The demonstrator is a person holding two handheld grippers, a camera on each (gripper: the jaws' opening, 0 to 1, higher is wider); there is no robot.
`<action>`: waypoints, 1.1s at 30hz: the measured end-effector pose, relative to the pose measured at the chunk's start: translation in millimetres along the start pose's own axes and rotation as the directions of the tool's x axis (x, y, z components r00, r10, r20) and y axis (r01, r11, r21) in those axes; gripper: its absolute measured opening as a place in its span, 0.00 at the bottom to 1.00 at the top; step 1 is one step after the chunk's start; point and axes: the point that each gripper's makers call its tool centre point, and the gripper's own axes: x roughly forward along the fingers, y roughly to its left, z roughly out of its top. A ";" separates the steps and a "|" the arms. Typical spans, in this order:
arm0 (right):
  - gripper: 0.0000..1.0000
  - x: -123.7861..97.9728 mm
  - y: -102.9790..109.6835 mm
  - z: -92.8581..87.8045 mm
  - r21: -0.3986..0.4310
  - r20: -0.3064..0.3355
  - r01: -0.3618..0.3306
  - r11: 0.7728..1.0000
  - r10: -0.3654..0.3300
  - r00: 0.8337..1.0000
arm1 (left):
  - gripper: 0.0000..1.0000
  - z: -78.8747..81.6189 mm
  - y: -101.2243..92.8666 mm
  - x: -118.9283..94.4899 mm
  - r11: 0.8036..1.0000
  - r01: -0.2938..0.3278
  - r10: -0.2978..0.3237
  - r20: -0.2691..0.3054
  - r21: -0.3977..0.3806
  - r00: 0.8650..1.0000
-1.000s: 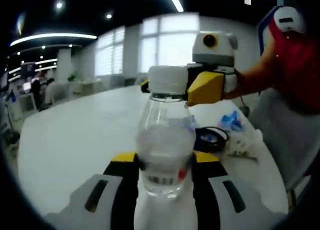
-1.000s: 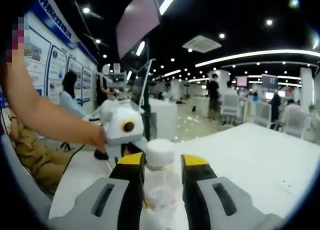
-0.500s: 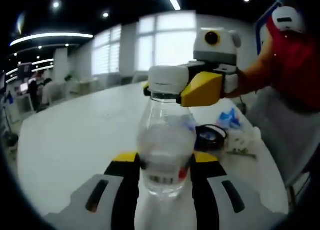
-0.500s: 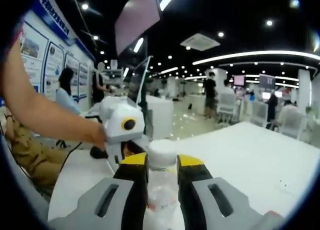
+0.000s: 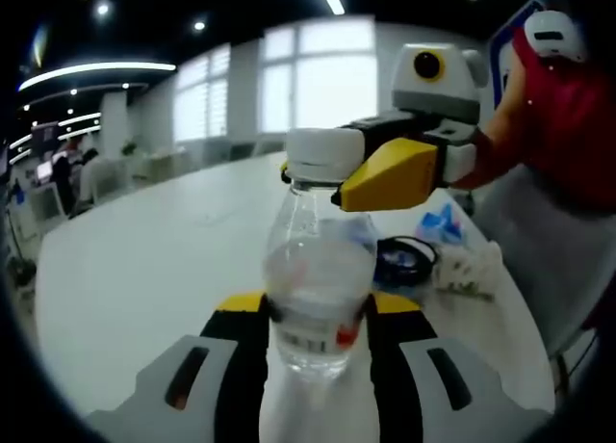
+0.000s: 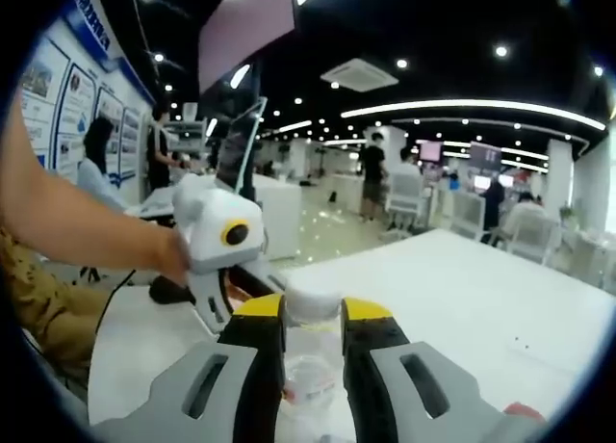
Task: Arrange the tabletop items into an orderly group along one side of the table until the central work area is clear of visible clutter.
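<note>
Between both claws, a clear bottle (image 5: 319, 299) with white cap (image 5: 324, 154).

A clear bottle (image 5: 318, 289) with a white cap (image 5: 322, 154) and a red-marked label stands between yellow-tipped black-and-grey jaws over a white table (image 5: 144, 270), beside blue-and-white wrappers (image 5: 452, 250), a black ring (image 5: 404, 260) and a red sleeve (image 5: 568, 106).

left gripper view close behind the bottle (image 5: 319, 270), facing windows, right gripper view facing opposite, above its cap (image 6: 312, 301), both sharing the bottle
</note>
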 end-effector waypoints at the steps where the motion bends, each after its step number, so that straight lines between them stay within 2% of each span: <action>1: 0.22 -0.2 -0.2 -0.1 0.000 -0.001 -0.001 1.000 0.001 1.000 | 0.38 0.0 0.1 0.1 1.000 -0.001 0.001 0.000 -0.001 1.000; 5: 0.24 -1.0 -1.6 0.0 0.001 -0.003 -0.002 1.000 0.002 1.000 | 0.38 0.3 0.5 0.2 1.000 -0.002 0.002 0.002 -0.011 1.000; 9: 0.36 -3.8 -9.1 1.3 0.023 -0.005 0.021 0.999 -0.021 1.000 | 0.41 1.4 0.1 -0.3 1.000 -0.004 0.005 0.012 -0.030 1.000; 20: 0.34 -25.3 -13.4 16.6 0.008 0.026 0.033 0.999 -0.034 0.999 | 0.50 -2.5 -2.4 -12.8 0.995 -0.049 0.051 0.014 -0.092 0.999; 22: 0.33 -30.8 -14.9 17.5 0.001 0.032 0.038 0.999 -0.038 0.999 | 0.51 -4.8 -1.2 -17.9 0.992 -0.079 0.081 0.011 -0.102 0.997; 26: 0.32 -42.6 -18.6 14.4 -0.014 0.025 0.051 0.999 -0.050 0.998 | 0.52 -4.7 2.7 -31.6 0.980 -0.141 0.149 0.043 -0.141 0.988; 33: 0.31 -76.7 -39.0 12.7 -0.023 0.018 0.115 0.993 -0.114 0.993 | 0.52 -3.9 -13.2 -48.6 0.963 -0.202 0.218 0.069 -0.180 0.974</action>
